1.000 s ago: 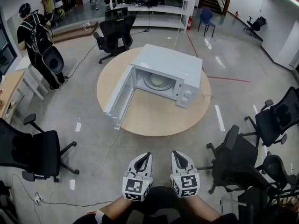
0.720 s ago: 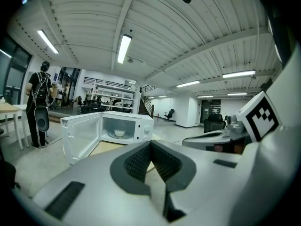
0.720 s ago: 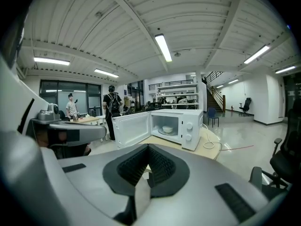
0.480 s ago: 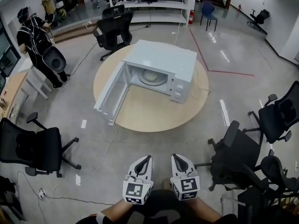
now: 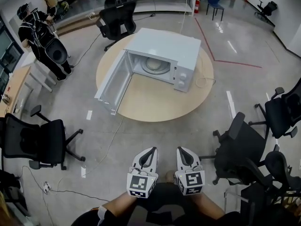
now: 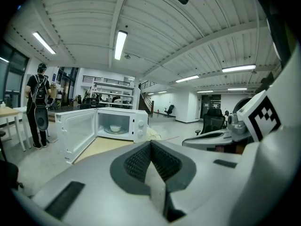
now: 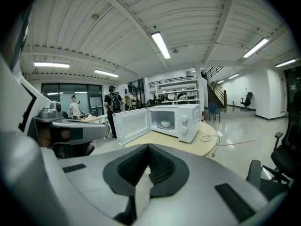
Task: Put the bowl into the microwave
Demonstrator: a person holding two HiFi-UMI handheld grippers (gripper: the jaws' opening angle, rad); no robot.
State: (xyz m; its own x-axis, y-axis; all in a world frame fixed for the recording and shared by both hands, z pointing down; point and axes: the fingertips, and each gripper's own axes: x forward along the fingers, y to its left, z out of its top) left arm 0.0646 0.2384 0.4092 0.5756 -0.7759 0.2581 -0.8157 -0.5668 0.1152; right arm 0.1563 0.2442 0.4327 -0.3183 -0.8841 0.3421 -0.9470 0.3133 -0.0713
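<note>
A large open office or lab hall: black office chairs [image 5: 44, 144] ring a round table [image 5: 155, 108], shelves [image 7: 178, 89] stand beyond the table, strip lights [image 7: 161, 44] line the ribbed ceiling [image 7: 94, 22], and a staircase [image 7: 215, 97] rises far behind the table.

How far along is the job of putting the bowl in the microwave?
Done: the bowl sits inside the microwave. In hand: nothing; the left gripper and right gripper are shut, empty, away from the table. Left: at most shutting the open door.
</note>
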